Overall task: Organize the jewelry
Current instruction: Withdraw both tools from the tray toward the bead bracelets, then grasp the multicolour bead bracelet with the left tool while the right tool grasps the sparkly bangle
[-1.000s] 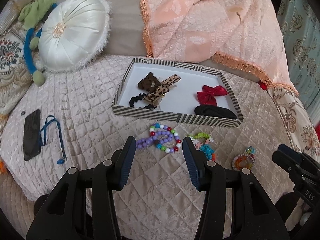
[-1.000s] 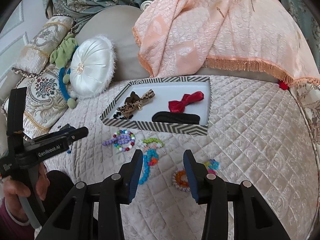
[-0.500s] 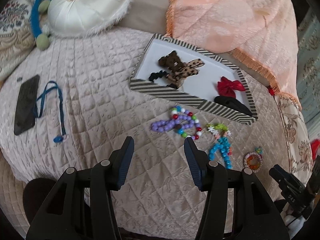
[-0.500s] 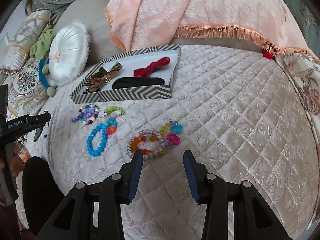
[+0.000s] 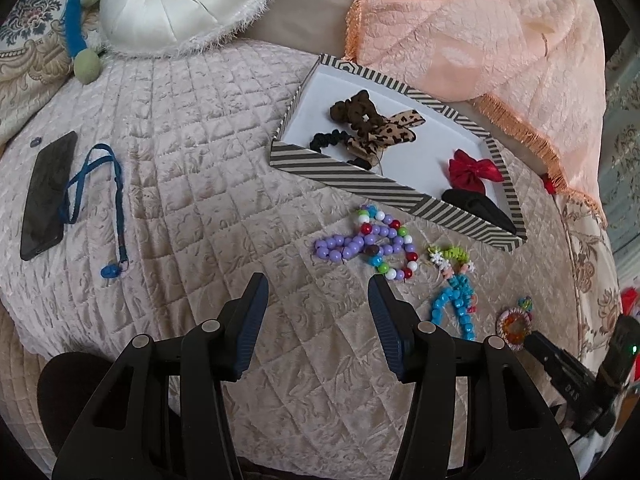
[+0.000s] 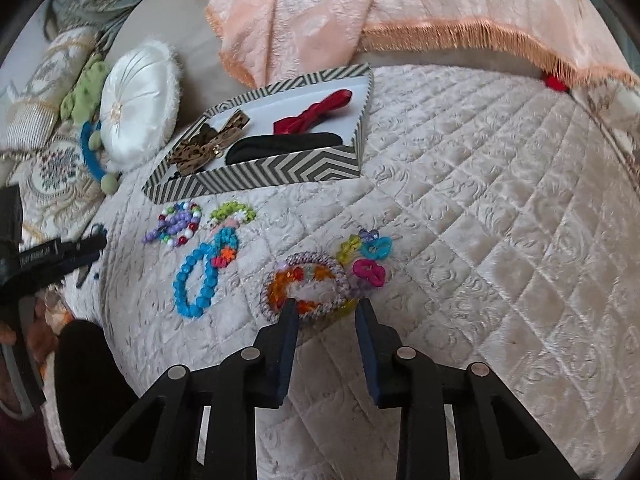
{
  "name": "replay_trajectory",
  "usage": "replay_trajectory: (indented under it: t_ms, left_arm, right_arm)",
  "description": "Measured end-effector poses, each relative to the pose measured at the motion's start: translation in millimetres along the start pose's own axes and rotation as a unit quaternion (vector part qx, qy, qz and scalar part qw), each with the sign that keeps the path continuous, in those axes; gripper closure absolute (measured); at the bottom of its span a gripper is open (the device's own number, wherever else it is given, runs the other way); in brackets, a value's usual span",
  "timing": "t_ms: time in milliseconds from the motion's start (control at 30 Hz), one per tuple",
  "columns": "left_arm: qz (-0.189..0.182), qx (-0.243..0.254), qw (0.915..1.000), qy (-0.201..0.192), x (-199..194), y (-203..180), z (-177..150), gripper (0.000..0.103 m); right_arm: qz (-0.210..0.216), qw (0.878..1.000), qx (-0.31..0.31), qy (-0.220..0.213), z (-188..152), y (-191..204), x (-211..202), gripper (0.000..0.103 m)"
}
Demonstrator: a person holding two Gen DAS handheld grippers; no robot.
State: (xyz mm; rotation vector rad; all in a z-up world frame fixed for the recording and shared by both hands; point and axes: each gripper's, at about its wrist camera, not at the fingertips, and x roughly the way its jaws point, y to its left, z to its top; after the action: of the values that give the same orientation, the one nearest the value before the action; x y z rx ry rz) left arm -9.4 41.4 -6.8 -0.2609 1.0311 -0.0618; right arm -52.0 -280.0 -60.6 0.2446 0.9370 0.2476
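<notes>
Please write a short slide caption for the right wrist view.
Open right gripper reaches the orange bead bracelet lying on the quilted bedspread, before the striped box.

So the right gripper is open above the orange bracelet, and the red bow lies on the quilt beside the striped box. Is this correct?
Not quite. The red bow lies inside the striped box, not on the quilt, as the right wrist view shows. The rest holds: the right gripper is open above the orange bracelet.

The open right tool (image 6: 325, 307) hovers at the orange bracelet (image 6: 306, 285) on the quilt (image 6: 480, 240).
</notes>
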Motion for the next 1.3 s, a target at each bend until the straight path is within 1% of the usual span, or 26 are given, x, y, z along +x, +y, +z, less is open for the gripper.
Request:
replay_trajectory:
  t_ms: [33,67,133,267,400,533,667,833,933,1000,1033,1067,1100,1167,1200,1300]
  left_arm:
    - [0.0,0.001,1.0,0.001,0.9,-0.6,-0.1,0.051]
    - [0.0,0.001,1.0,0.002,1.7,-0.8,0.0,0.051]
    - [0.0,0.001,1.0,0.001,2.2,-0.6,1.1,0.051]
    - [-0.001,-0.007,1.0,0.0,3.6,3.2,5.9,0.051]
    - [-0.016,-0.015,0.9998,0.005,7.9,3.8,10.6,0.051]
    - [-0.027,-0.004,0.9994,0.024,18.9,-4.2,11.7,0.051]
    - [-0.026,0.013,0.9988,0.039,33.6,-17.1,14.1,0.05]
    - [-0.031,-0.007,0.9986,0.042,53.6,-24.1,35.5,0.05]
    - [-0.019,-0.003,0.9981,0.059,71.0,-29.2,46.4,0.051]
    - [-0.021,-0.008,0.9967,0.077,83.0,-30.2,51.2,0.056]
    - [-0.02,-0.008,0.9963,0.083,88.4,-31.3,53.3,0.067]
    - [-0.016,-0.004,0.9962,0.086,91.7,-31.9,54.6,0.081]
    - [-0.014,0.001,0.996,0.088,94.7,-33.0,55.7,0.087]
    - [-0.015,0.007,0.9964,0.083,93.6,-35.4,55.9,0.094]
    - [-0.015,0.009,0.9969,0.077,90.2,-36.8,56.1,0.095]
    - [-0.032,0.015,0.9976,0.059,72.0,-41.7,56.4,0.095]
  right_arm:
    - [0.004,1.0,0.003,0.001,0.4,-0.6,1.7,0.082]
    - [0.005,1.0,0.004,0.001,0.6,-1.1,4.1,0.085]
    - [0.009,1.0,0.0,-0.003,-0.1,0.2,3.3,0.095]
    - [0.028,0.999,-0.02,-0.015,-1.3,10.2,-12.5,0.097]
    - [0.045,0.998,-0.029,-0.024,-1.2,14.9,-31.2,0.097]
    - [0.04,0.998,-0.027,-0.033,1.2,11.0,-39.7,0.097]
    - [0.031,0.999,-0.021,-0.024,-0.4,3.6,-35.5,0.097]
    - [0.035,0.999,-0.015,-0.018,-4.0,-0.4,-34.4,0.097]
    - [0.038,0.999,-0.016,-0.02,-3.6,0.4,-35.9,0.097]
    - [0.041,0.999,-0.015,-0.023,-2.2,0.7,-37.5,0.097]
    - [0.042,0.999,-0.015,-0.024,-1.5,1.0,-38.2,0.097]
    - [0.044,0.999,-0.015,-0.025,-0.5,1.2,-38.7,0.097]
    - [0.046,0.998,-0.015,-0.026,0.4,1.7,-39.1,0.097]
    - [0.049,0.998,-0.016,-0.027,1.5,3.6,-39.7,0.097]
    - [0.05,0.998,-0.017,-0.028,1.8,4.6,-40.3,0.097]
    - [0.056,0.998,-0.02,-0.032,3.2,7.2,-42.8,0.097]
